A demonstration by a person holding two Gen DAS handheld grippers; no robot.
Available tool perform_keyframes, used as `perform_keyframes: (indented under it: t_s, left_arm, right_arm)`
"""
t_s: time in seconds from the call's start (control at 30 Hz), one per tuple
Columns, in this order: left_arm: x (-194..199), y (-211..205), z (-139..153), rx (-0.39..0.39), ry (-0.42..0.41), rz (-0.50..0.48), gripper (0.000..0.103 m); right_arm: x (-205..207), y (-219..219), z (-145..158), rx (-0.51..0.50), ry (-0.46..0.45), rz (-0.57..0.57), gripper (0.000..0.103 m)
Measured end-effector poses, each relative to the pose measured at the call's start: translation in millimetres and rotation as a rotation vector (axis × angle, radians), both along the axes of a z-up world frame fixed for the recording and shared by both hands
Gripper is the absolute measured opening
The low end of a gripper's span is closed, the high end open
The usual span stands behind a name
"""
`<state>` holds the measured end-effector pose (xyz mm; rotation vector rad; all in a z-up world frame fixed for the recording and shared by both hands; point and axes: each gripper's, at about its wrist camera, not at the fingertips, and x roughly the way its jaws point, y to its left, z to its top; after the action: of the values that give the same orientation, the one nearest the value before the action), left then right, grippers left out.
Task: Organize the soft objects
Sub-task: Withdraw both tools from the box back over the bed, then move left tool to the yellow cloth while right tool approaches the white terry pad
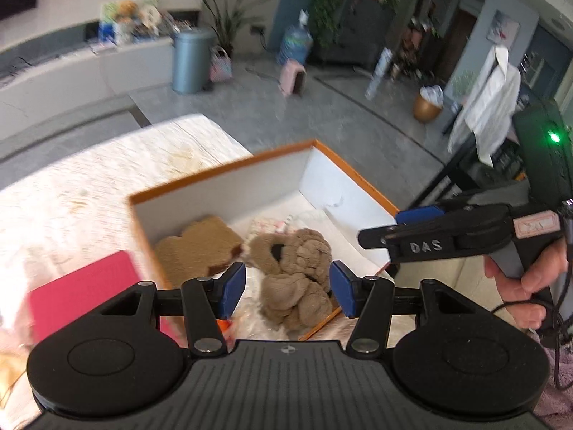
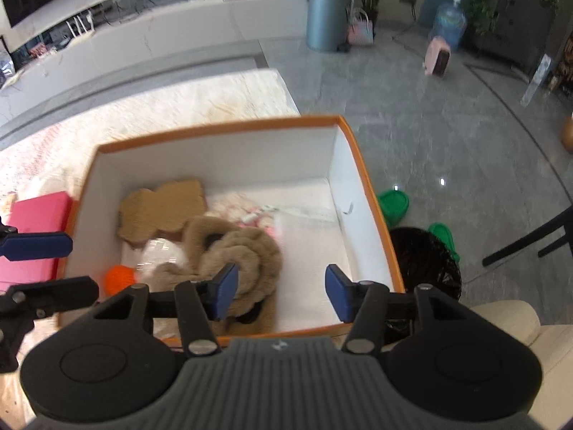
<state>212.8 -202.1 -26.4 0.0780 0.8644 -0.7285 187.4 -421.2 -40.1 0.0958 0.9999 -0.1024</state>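
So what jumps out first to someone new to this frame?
The orange-rimmed box on the pale table, holding a fluffy tan plush, a flat brown bear-shaped pad at its far left and an orange ball. Both grippers, left and right, hover open above it.

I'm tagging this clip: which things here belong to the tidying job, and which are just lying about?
Job: orange-rimmed box, brown fluffy plush, tan flat cushion, orange ball.

Lying about: pink book, blue bin, water jug, green slippers.
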Motion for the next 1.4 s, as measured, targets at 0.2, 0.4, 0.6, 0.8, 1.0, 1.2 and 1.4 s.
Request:
perform_keyframes:
  t_s: [0.2,0.4,0.6,0.8,1.0,1.2,1.4]
  left_arm:
    - [-32,57,16,-0.036,-0.092,0.124,0.063]
    - [-58,123,25,-0.019,-0.171,0.289,0.062]
    - [-76,178,23,-0.006,-0.200,0.432,0.061]
    - [-82,223,10,0.015,-0.192,0.503,0.059]
    - [-87,281,-4,0.018,-0.175,0.565,0.059]
    - [-73,321,-26,0.039,-0.127,0.594,0.059]
    - [-41,334,-47,0.088,-0.084,0.562,0.059]
  right_arm:
    - [-37,49,28,0.018,-0.158,0.050,0.061]
    - [-64,114,35,0.107,-0.261,0.121,0.061]
    - [-76,180,26,0.209,-0.314,0.168,0.061]
    - [-73,244,14,0.247,-0.297,0.239,0.061]
    - [-61,302,1,0.189,-0.291,0.340,0.059]
    - [-34,342,-18,0.155,-0.257,0.406,0.055]
    - [-1,369,-41,0.130,-0.222,0.446,0.042]
